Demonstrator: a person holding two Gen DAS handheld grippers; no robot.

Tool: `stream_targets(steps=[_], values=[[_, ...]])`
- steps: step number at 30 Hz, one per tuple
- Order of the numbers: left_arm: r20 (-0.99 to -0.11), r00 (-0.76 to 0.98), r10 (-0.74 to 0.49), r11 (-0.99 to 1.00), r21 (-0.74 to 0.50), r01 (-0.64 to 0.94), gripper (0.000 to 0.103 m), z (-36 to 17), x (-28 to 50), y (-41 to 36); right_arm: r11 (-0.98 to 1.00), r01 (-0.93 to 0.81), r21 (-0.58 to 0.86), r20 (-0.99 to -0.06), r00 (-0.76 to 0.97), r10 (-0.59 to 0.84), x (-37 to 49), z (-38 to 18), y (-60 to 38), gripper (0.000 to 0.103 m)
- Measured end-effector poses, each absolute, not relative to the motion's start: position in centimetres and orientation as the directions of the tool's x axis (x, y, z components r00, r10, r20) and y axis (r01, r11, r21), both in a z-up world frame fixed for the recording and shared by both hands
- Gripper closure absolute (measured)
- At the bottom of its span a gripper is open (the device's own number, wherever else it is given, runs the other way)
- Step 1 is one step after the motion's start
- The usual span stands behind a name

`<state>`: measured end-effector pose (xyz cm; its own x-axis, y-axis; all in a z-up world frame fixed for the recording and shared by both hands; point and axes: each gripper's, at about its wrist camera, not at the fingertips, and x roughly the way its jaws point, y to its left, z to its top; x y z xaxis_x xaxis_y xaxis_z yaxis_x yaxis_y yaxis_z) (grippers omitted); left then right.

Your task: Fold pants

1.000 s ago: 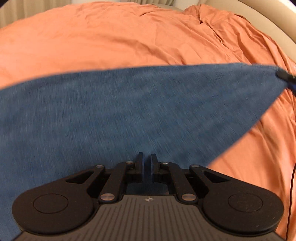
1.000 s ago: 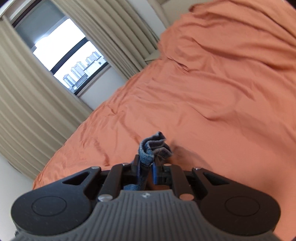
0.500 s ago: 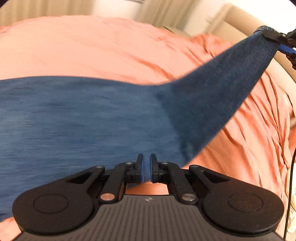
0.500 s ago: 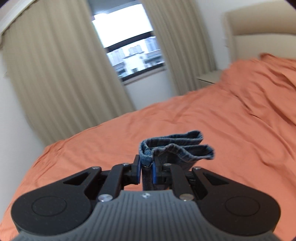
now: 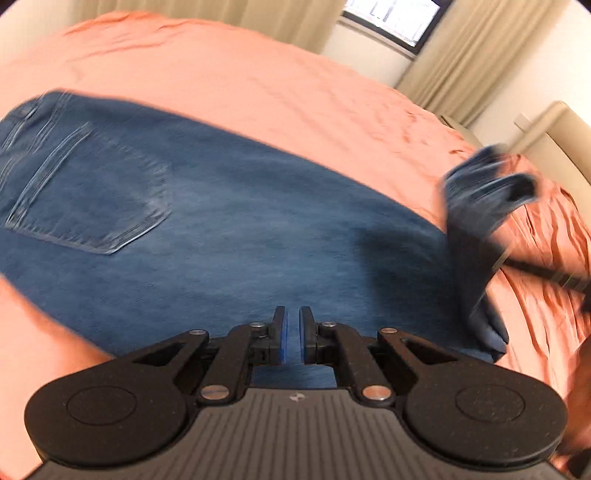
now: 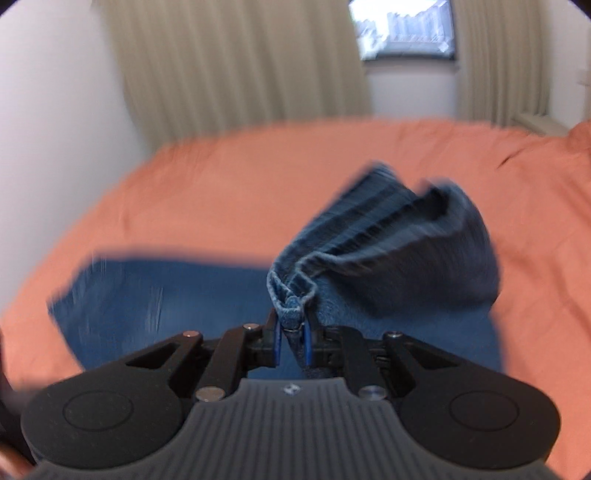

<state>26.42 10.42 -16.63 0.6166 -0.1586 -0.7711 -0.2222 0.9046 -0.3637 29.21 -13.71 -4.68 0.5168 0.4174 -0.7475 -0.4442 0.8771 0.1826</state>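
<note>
Blue jeans (image 5: 229, 221) lie across the orange bed, back pocket (image 5: 85, 195) and waistband at the left. My left gripper (image 5: 291, 338) is nearly shut just above the denim with a narrow gap between its pads; no cloth shows between them. My right gripper (image 6: 293, 341) is shut on the bunched leg hems (image 6: 291, 306), and the lifted leg end (image 6: 406, 251) hangs over the flat part of the jeans (image 6: 166, 302). In the left wrist view the lifted leg end (image 5: 480, 199) rises at the right, blurred.
The orange bedspread (image 5: 258, 74) covers the whole bed. Beige curtains (image 6: 240, 62) and a window (image 6: 402, 27) stand behind it, with a white wall (image 6: 55, 110) at the left. A beige headboard (image 5: 557, 136) is at the right.
My right gripper has carried the leg hems up and over toward the waistband end. The left wrist view has swung left, so the back pocket and waistband now show.
</note>
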Motion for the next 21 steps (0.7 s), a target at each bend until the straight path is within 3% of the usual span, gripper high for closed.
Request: stream_targets(steps=[5,9,16,21], values=[[-0.761,0.623,-0.182,0.881,-0.407,-0.240,0.098,-17.7,25.6,13.0,0.861,-0.497,0.111,-0.866,0.376,0.329,27.1,-11.7,-9.9,0.092],[-0.756,0.620,-0.210,0.864,-0.441,-0.245,0.096,-18.4,25.3,14.4,0.845,-0.514,0.148,-0.864,0.349,0.363,26.7,-12.2,-10.0,0.068],[-0.720,0.639,-0.272,0.817,-0.523,-0.241,0.087,-18.4,26.8,15.5,0.836,-0.502,0.224,-0.844,0.329,0.424,28.3,-8.4,-12.0,0.065],[-0.702,0.642,-0.307,0.791,-0.564,-0.237,0.085,-18.7,28.9,15.5,0.883,-0.438,0.170,-0.841,0.403,0.361,30.9,-7.7,-14.7,0.066]])
